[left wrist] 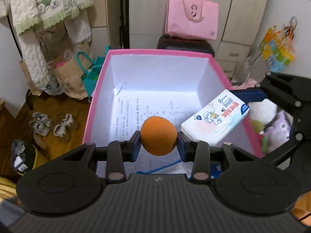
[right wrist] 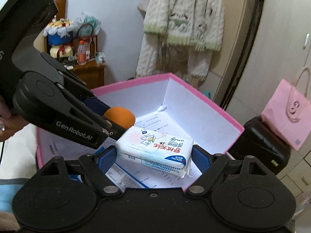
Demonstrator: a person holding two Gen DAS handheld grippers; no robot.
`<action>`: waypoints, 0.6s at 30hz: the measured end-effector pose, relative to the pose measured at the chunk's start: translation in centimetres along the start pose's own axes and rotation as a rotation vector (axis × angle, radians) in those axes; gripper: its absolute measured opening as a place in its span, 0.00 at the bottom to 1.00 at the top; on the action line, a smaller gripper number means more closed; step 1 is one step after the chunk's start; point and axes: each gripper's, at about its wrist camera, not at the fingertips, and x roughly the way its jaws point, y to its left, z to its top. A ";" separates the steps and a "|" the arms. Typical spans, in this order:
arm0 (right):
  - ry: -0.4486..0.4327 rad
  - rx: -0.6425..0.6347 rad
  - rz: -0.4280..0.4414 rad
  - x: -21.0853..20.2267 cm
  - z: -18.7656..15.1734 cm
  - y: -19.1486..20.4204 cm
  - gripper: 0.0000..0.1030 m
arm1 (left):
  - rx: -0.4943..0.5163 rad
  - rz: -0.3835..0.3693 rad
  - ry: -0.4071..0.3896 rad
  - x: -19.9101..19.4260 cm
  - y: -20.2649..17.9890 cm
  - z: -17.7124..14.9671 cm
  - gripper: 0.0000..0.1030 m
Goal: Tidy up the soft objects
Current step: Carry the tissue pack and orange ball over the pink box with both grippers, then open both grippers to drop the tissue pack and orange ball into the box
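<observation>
Left tool (left wrist: 159,138): both blue pads pinch an orange ball (left wrist: 159,136) at its sides, ball slightly squashed. It hangs over the open pink box (left wrist: 155,51), near the 6 o'clock wall in the left wrist view, clear of the floor of the box.

Right tool (right wrist: 154,158): pads pressed against the two ends of a white tissue pack (right wrist: 155,151), pack tilted, printed face up. In the right wrist view it sits above the box's 6 o'clock corner. In the left wrist view the same pack (left wrist: 215,116) shows at 3 o'clock of the ball, just beside it; contact between them cannot be told.

Box interior: white walls, printed paper sheets (left wrist: 140,108) lying flat on the bottom.

Outside the box, left wrist view: plush toys (left wrist: 272,122) at 3 o'clock, partly hidden by the right tool; brown paper bag (left wrist: 68,79) and teal bag (left wrist: 91,73) at 9 o'clock on the floor; pink bag (left wrist: 191,17) at 12 o'clock on a dark case (left wrist: 184,43). A cream knit garment (right wrist: 180,19) hangs at 12 o'clock in the right wrist view.
</observation>
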 end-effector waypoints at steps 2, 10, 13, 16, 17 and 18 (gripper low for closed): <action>0.025 -0.001 0.015 0.8 0.1 -0.2 0.84 | 0.042 0.028 0.020 0.6 -0.2 0.1 0.37; 0.080 -0.026 0.070 2.9 0.5 -0.3 0.85 | 0.141 0.085 0.038 1.3 -0.7 -0.1 0.37; 0.120 -0.016 0.081 3.7 0.4 -0.4 0.86 | 0.147 0.101 0.041 1.6 -0.8 -0.5 0.40; 0.119 -0.032 0.071 3.7 0.0 0.1 0.86 | 0.137 0.091 0.036 1.1 -0.7 -0.7 0.42; 0.118 -0.037 0.067 3.7 -0.1 0.2 0.86 | 0.140 0.095 0.032 0.9 -0.7 -0.8 0.47; 0.114 -0.042 0.058 3.5 -0.2 0.4 0.86 | 0.141 0.105 0.023 0.6 -0.8 -0.9 0.52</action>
